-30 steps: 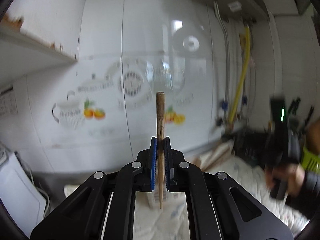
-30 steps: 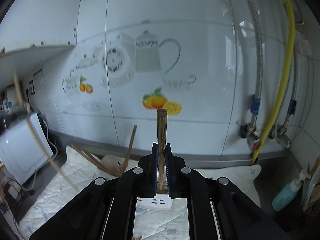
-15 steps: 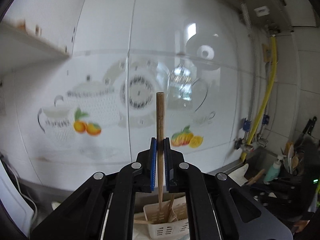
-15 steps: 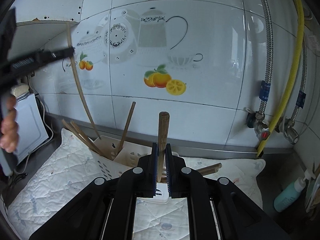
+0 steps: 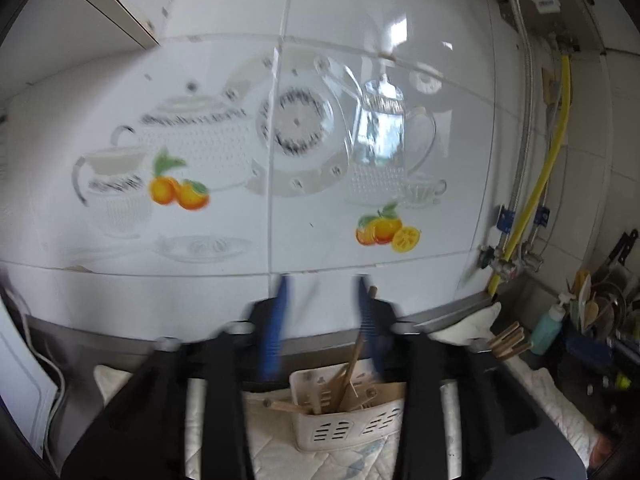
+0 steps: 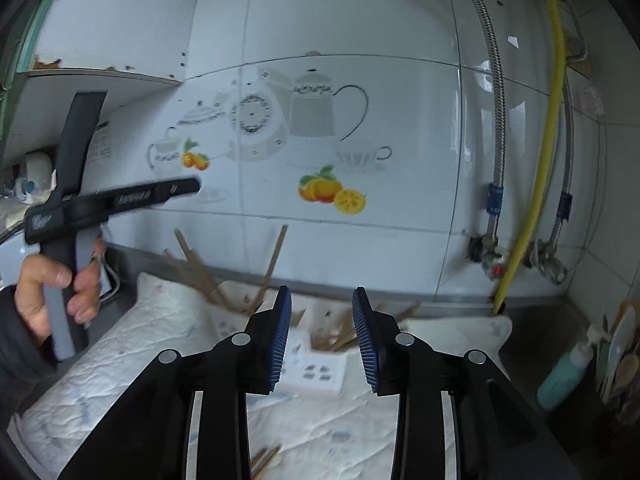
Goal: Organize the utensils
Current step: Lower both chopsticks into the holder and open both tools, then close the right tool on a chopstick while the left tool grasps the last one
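Now both claws' jaws are opening above the utensil basket (image 5: 344, 420).

Glossy white wall tiles (image 6: 360, 80) printed with teapots and oranges reflect a bright window. A yellow hose (image 6: 548, 152) and metal pipes (image 6: 496, 100) run down at right. A quilted white cloth (image 6: 160, 344) covers the near counter.

A white quilted cloth (image 6: 132, 364) covers the counter (image 5: 460, 312); on it stand a slotted utensil basket (image 5: 344, 428) and loose chopsticks (image 6: 264, 458).
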Available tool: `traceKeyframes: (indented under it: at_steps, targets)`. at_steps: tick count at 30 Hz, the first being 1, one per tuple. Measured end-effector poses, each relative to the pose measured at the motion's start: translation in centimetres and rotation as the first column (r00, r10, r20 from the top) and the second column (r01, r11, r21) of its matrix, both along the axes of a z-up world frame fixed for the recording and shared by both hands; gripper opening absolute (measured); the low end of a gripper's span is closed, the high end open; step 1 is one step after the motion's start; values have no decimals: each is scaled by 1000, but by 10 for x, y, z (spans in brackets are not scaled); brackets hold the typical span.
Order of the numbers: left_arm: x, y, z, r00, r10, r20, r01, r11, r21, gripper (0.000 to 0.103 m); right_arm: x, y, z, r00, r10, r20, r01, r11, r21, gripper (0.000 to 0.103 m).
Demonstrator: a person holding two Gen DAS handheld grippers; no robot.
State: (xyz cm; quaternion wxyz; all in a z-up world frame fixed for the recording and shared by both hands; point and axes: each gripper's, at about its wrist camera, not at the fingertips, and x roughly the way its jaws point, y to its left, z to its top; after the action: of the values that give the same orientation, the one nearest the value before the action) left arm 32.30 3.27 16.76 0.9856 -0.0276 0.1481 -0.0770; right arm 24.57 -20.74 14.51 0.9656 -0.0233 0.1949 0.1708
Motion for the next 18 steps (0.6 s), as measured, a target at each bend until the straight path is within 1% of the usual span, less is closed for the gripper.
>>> traceKeyframes:
  at_steps: [2,3,4,6,7,8,9,11,13,15,18]
  targets:
    - [-16,2,6,1000,-9,18,9,1000,1,47,-21,3,-9,999,16,-27,-16,1000,4,31]
    - [-26,4,7,1000,-4,24,4,1000,3,53,-29,4,-13,999,20,-39,-20,1000,5,31]
    - [-37,6,8,1000,1,31,-1,1000,4,56,-41,7,-22,997,29,-66,-29,1000,6,31]
    - [-58,11,7,999,12,40,-12,1000,1,73,-60,11,-38,994,38,-105,-37,999,14,31]
    - [-70,12,6,999,14,42,-14,1000,5,75,-72,14,-48,991,43,-129,-40,999,20,30]
    - [-83,14,3,999,16,44,-17,1000,13,80,-80,17,-56,989,43,-145,-41,999,19,29]
    - [-95,15,0,999,19,47,-20,1000,20,87,-89,20,-66,986,39,-163,-37,999,14,28]
    - [-116,18,-7,998,29,51,-30,999,31,93,-107,29,-88,975,42,-219,-40,999,15,24]
    - [-138,20,-18,998,34,47,-36,998,45,97,-122,37,-113,955,47,-291,-40,999,31,20]
    - [-157,22,-29,998,44,42,-46,997,58,98,-131,44,-134,940,37,-340,-29,999,29,19]
    - [-179,25,-48,999,42,19,-43,997,57,98,-141,54,-159,917,28,-397,-12,999,43,18]
